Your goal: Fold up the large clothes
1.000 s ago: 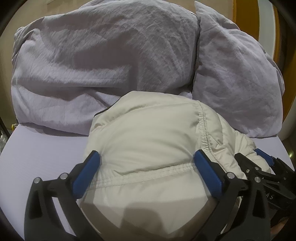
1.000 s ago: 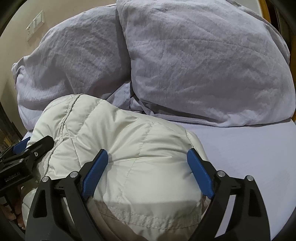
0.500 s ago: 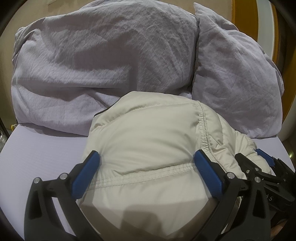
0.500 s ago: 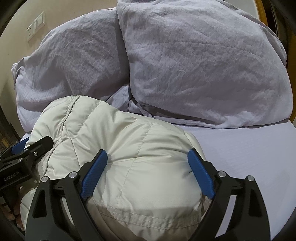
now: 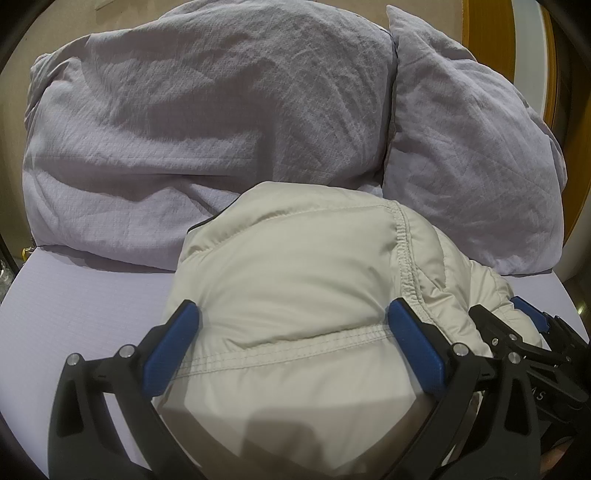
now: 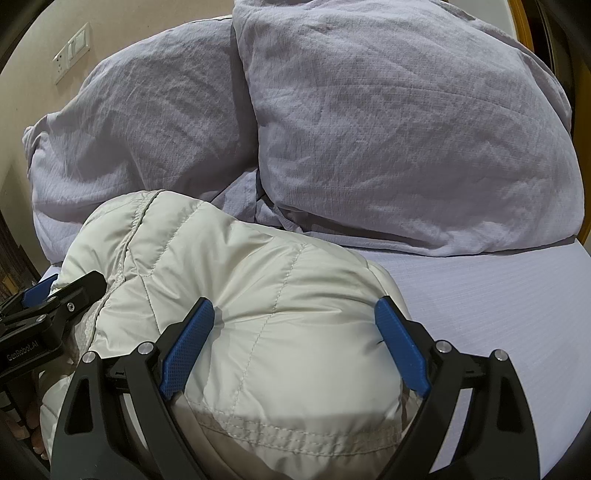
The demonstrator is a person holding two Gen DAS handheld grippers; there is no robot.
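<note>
A cream quilted puffer jacket [image 5: 295, 266] lies bundled on the lilac bed sheet [image 5: 74, 295], in front of the pillows. My left gripper [image 5: 291, 317] spans the bundle's left part; its blue pads press into the padding on both sides, jaws wide. My right gripper [image 6: 295, 310] grips the right part of the jacket [image 6: 258, 280] the same way, and its left pad dimples the fabric. Each gripper shows at the edge of the other's view: the right gripper's fingers [image 5: 487, 321] and the left gripper's fingers [image 6: 77, 288]. The jacket's near underside is in shadow.
Two large crumpled lilac pillows [image 5: 184, 129] [image 5: 472, 147] lean against the wall just behind the jacket. Bare sheet [image 6: 498, 295] stretches to the right. A wall switch plate [image 6: 72, 51] is at upper left, and a yellow wooden frame [image 5: 487, 29] at upper right.
</note>
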